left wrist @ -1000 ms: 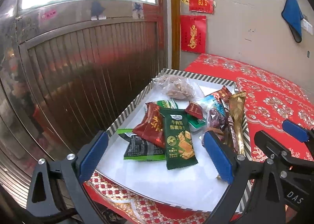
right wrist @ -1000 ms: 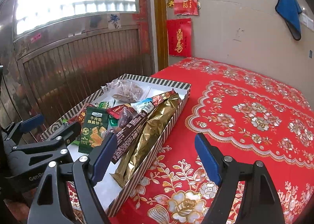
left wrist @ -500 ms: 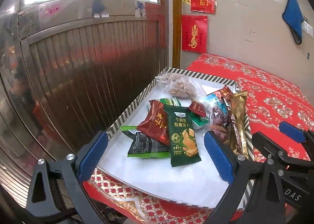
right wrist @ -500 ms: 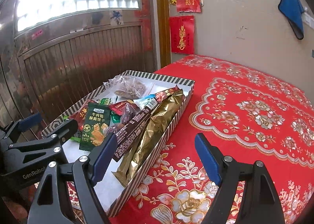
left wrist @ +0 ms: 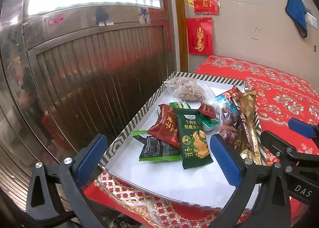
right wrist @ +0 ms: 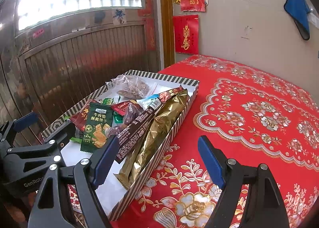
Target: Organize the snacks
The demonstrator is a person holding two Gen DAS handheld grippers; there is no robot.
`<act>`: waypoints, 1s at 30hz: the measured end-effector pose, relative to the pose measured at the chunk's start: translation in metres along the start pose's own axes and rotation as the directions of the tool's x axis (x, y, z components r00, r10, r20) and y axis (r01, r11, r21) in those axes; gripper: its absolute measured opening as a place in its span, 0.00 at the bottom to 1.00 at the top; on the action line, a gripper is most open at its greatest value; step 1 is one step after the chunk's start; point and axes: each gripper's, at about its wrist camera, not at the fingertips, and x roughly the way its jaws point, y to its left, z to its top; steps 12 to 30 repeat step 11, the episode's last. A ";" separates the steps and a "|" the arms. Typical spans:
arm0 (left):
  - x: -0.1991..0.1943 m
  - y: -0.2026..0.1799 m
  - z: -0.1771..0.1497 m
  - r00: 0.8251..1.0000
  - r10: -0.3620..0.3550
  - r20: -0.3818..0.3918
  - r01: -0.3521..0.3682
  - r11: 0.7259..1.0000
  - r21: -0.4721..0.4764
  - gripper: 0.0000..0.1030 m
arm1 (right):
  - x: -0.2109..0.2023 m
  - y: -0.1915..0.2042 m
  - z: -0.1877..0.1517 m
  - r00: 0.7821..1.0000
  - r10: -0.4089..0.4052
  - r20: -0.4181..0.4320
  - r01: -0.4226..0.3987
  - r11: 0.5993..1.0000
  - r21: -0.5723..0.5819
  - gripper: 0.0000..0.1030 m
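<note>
A striped-rim box [left wrist: 131,126] [right wrist: 175,126] with a white floor holds several snack packets. A dark green biscuit packet [left wrist: 193,138] [right wrist: 97,126] lies in the middle, over a red packet [left wrist: 165,126] and a black-and-green packet [left wrist: 157,150]. A clear bag of nuts [left wrist: 189,90] [right wrist: 135,88] lies at the far end. A long gold packet [left wrist: 249,120] [right wrist: 157,132] and a dark brown bar [right wrist: 137,128] lie along the right side. My left gripper [left wrist: 157,160] is open and empty above the near end of the box. My right gripper [right wrist: 157,160] is open and empty above the box's right wall.
The box sits at the left edge of a table under a red floral cloth [right wrist: 259,112]. A metal gate [left wrist: 89,72] stands close on the left. A wall with red paper hangings [right wrist: 186,34] is behind. The right half of the cloth is bare.
Both grippers have drawn back and up slightly, so the box looks a little farther and lower. The snacks have not moved. Both grippers stay open.
</note>
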 end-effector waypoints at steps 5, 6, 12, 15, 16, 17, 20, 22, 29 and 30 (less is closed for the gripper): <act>0.002 0.001 -0.001 1.000 -0.018 -0.006 0.018 1.000 0.000 1.00 | 0.001 0.000 -0.001 1.000 0.001 -0.004 -0.001 1.000 0.003 0.79; 0.003 0.001 -0.001 1.000 -0.024 -0.011 0.024 1.000 -0.003 1.00 | 0.001 0.000 -0.001 1.000 0.001 -0.007 -0.001 1.000 0.002 0.79; 0.001 -0.002 -0.001 1.000 -0.020 -0.009 0.020 1.000 0.001 1.00 | 0.001 -0.001 -0.001 1.000 0.003 -0.012 -0.003 1.000 0.006 0.79; 0.001 -0.002 -0.001 1.000 -0.020 -0.009 0.020 1.000 0.001 1.00 | 0.001 -0.001 -0.001 1.000 0.003 -0.012 -0.003 1.000 0.006 0.79; 0.001 -0.002 -0.001 1.000 -0.020 -0.009 0.020 1.000 0.001 1.00 | 0.001 -0.001 -0.001 1.000 0.003 -0.012 -0.003 1.000 0.006 0.79; 0.001 -0.002 -0.001 1.000 -0.020 -0.009 0.020 1.000 0.001 1.00 | 0.001 -0.001 -0.001 1.000 0.003 -0.012 -0.003 1.000 0.006 0.79; 0.001 -0.002 -0.001 1.000 -0.020 -0.009 0.020 1.000 0.001 1.00 | 0.001 -0.001 -0.001 1.000 0.003 -0.012 -0.003 1.000 0.006 0.79; 0.001 -0.002 -0.001 1.000 -0.020 -0.009 0.020 1.000 0.001 1.00 | 0.001 -0.001 -0.001 1.000 0.003 -0.012 -0.003 1.000 0.006 0.79; 0.001 -0.002 -0.001 1.000 -0.020 -0.009 0.020 1.000 0.001 1.00 | 0.001 -0.001 -0.001 1.000 0.003 -0.012 -0.003 1.000 0.006 0.79; 0.001 -0.002 -0.001 1.000 -0.020 -0.009 0.020 1.000 0.001 1.00 | 0.001 -0.001 -0.001 1.000 0.003 -0.012 -0.003 1.000 0.006 0.79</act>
